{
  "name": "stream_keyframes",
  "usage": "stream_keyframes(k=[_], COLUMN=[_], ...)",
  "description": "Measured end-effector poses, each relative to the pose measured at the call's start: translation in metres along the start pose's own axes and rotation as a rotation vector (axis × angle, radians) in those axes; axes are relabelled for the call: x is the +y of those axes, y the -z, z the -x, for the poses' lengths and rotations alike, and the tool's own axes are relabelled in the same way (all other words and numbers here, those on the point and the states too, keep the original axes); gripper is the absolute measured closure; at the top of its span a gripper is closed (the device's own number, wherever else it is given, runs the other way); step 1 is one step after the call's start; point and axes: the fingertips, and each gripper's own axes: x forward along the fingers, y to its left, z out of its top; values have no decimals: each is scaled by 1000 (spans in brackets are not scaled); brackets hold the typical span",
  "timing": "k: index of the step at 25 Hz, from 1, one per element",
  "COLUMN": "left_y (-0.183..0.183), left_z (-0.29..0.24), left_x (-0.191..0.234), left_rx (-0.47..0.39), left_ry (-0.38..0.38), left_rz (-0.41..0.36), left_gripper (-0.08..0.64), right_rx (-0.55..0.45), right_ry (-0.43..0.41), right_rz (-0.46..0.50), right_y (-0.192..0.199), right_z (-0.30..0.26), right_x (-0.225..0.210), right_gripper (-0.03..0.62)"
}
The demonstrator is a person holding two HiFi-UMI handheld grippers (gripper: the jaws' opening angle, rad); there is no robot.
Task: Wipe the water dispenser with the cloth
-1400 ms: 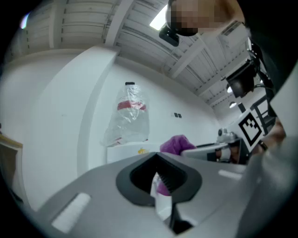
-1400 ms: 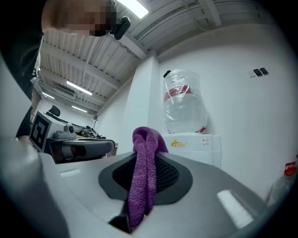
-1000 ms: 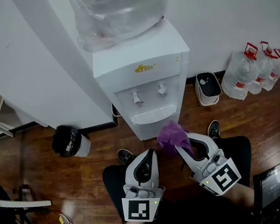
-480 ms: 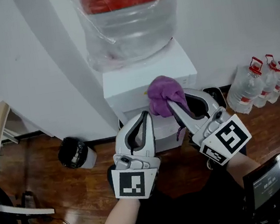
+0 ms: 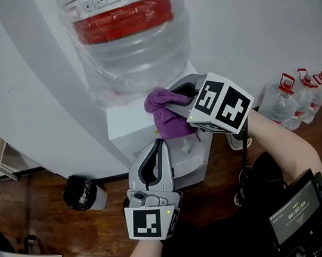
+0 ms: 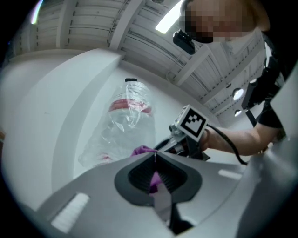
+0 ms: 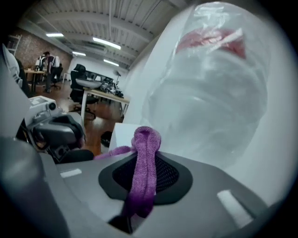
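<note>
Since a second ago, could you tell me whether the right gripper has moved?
Yes. The right gripper, shut on the purple cloth, has risen from the water dispenser's foot to its top, beside the bottle.

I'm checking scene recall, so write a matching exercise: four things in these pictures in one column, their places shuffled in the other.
Things:
1. purple cloth
2. big water bottle
3. spare water jugs
4. black bin

Places:
A. on the floor, left of the water dispenser
B. clamped in the right gripper
C. on the floor by the wall, at right
D. on top of the water dispenser

Pairs: 1-B, 2-D, 3-C, 4-A
</note>
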Motion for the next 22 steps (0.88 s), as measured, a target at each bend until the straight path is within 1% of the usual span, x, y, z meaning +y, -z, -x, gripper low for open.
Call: stream_keyframes(k=[1,2,4,6,9,11,13,14,16,18,20,22], left_y=[6,15,30,48,82,101,114,117,121,125,127,126], left_z=[4,9,19,31,57,76,93,101,115,127,135,142], left_x=[-1,-2,-2,-2,2,4,1,-3,-12,-21,-31,-42], left_rx=[15,37,79,129,228,288,327,338,352,365,371,367], left_ry=[-6,-17,-49,-89,-177,-246,-310,-339,-394,-448,-500,-549], left_rz=[10,20,38,48,60,83,104,111,120,123,123,120], left_gripper=[537,536,528,515,502,502,501,502,502,502,502,502], right_rx=[22,23,-5,-37,-87,-120,-137,-139,-152,-175,-192,-211], right_ry=[-7,-21,-57,-60,-28,-34,-35,-22,12,27,29,15], right_rz=[-5,-37,-143,-222,-270,-294,-307,-303,-278,-260,-257,-253], right_y=[13,24,40,54,76,85,90,92,94,91,89,88], right_z=[0,1,6,11,6,-4,-15,-22,-36,-51,-60,-61], right_x=[-11,-22,-45,-72,-114,-137,-158,-169,-189,-205,-214,-214], right_gripper=[531,531,531,532,532,531,531,532,532,532,532,532])
